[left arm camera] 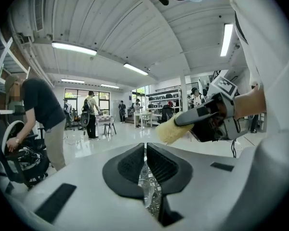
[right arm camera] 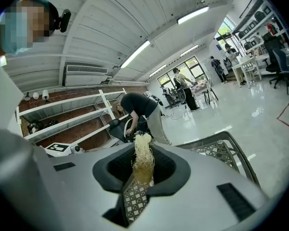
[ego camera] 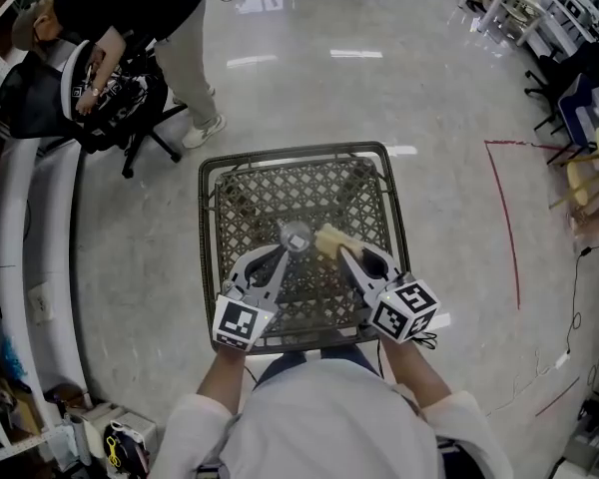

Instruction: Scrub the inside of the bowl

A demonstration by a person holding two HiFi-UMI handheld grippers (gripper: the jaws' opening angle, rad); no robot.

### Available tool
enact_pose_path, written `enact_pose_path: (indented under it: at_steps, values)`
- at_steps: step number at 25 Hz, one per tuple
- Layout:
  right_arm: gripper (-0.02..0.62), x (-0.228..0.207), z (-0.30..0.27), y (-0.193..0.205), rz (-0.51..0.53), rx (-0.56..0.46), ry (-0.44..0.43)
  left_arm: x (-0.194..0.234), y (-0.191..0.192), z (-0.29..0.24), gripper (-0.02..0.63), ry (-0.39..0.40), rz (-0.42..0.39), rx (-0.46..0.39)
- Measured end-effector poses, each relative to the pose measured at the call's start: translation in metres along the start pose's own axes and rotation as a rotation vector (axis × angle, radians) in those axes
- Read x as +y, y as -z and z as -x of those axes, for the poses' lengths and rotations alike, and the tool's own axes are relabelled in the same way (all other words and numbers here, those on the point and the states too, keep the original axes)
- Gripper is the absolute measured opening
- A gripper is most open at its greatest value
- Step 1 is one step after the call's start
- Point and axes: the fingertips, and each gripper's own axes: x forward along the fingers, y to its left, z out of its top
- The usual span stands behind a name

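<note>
Head view shows the clear bowl (ego camera: pixel 296 236) held over the mesh table (ego camera: pixel 208 218), rim pinched in my left gripper (ego camera: pixel 283 252). My right gripper (ego camera: pixel 347 255) clamps a yellow scrubber (ego camera: pixel 329 239) just beside it. Scrubbing looks not yet begun; next the scrubber must go inside.

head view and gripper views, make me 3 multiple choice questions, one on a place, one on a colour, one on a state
1. In the head view, where is the scrubber relative to the bowl?
A) left of it B) right of it C) straight above it
2. What colour is the scrubber?
A) blue B) black C) pale yellow
3. The left gripper is:
A) shut on the bowl's rim B) open and empty C) holding the scrubber

Answers: 1 B, it sits right of the clear bowl, in the right gripper; 2 C, its fibres look straw yellow; 3 A, its jaws meet on the clear rim.
</note>
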Motion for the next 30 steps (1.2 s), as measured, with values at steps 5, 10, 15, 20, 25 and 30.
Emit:
enact_pose_path:
  at_steps: [5, 10, 15, 20, 25, 30]
  values:
    - [0.086, 0.008, 0.003, -0.002, 0.018, -0.001, -0.001, -0.005, -0.018, 0.017, 0.037, -0.014, -0.032, 0.008]
    - [0.086, 0.015, 0.004, -0.003, 0.037, 0.002, -0.005, -0.007, -0.027, 0.030, 0.037, -0.022, -0.044, 0.020]
    - [0.086, 0.022, 0.012, -0.003, 0.053, 0.011, -0.008, -0.011, -0.036, 0.042, 0.037, -0.030, -0.050, 0.021]
    - [0.086, 0.028, 0.019, -0.004, 0.087, 0.014, -0.007, -0.017, -0.043, 0.054, 0.035, -0.030, -0.045, 0.020]
    - [0.086, 0.038, 0.025, -0.002, 0.177, 0.035, -0.002, -0.025, -0.052, 0.064, 0.035, -0.019, -0.043, 0.013]
    - [0.086, 0.046, 0.030, 0.005, 0.229, 0.058, -0.004, -0.033, -0.051, 0.068, 0.032, -0.007, -0.023, 0.018]
